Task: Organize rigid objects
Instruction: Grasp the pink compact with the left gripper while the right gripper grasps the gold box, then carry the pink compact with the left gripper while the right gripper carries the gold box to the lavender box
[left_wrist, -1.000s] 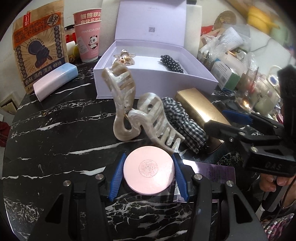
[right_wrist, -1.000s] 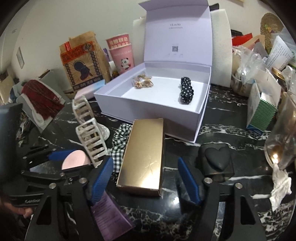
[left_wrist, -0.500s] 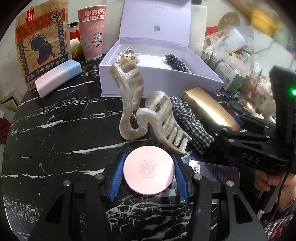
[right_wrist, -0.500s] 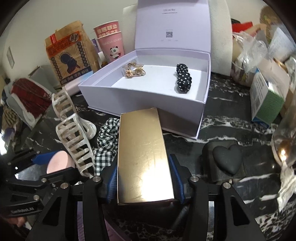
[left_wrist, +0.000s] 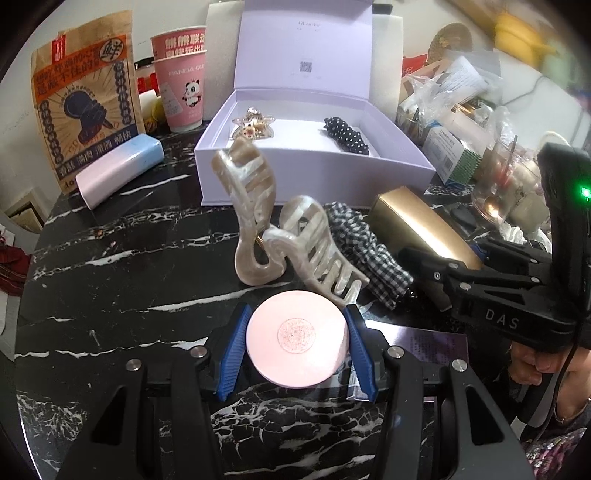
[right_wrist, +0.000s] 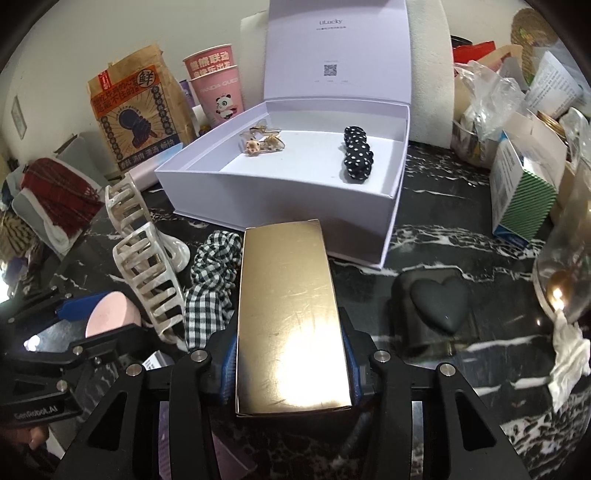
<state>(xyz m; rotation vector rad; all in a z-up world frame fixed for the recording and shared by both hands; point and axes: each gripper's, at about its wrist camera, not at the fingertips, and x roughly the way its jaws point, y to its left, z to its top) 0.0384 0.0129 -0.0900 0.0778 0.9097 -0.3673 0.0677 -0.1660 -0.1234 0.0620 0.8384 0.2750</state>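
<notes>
My left gripper is shut on a round pink compact, low over the black marble table. My right gripper is shut on a gold box, which also shows in the left wrist view. An open lilac gift box stands ahead, holding a star hair clip and a black polka-dot clip. A large pearly claw clip and a checked scrunchie lie between the grippers.
A black heart-topped box sits right of the gold box. A pink-blue case, a paper bag and pink cups stand at the back left. Cluttered boxes and bags fill the right. A purple card lies under the left gripper.
My right gripper closed on the gold box, then moved closer to the lilac box. My left gripper kept hold of the pink compact and shifted slightly forward.
</notes>
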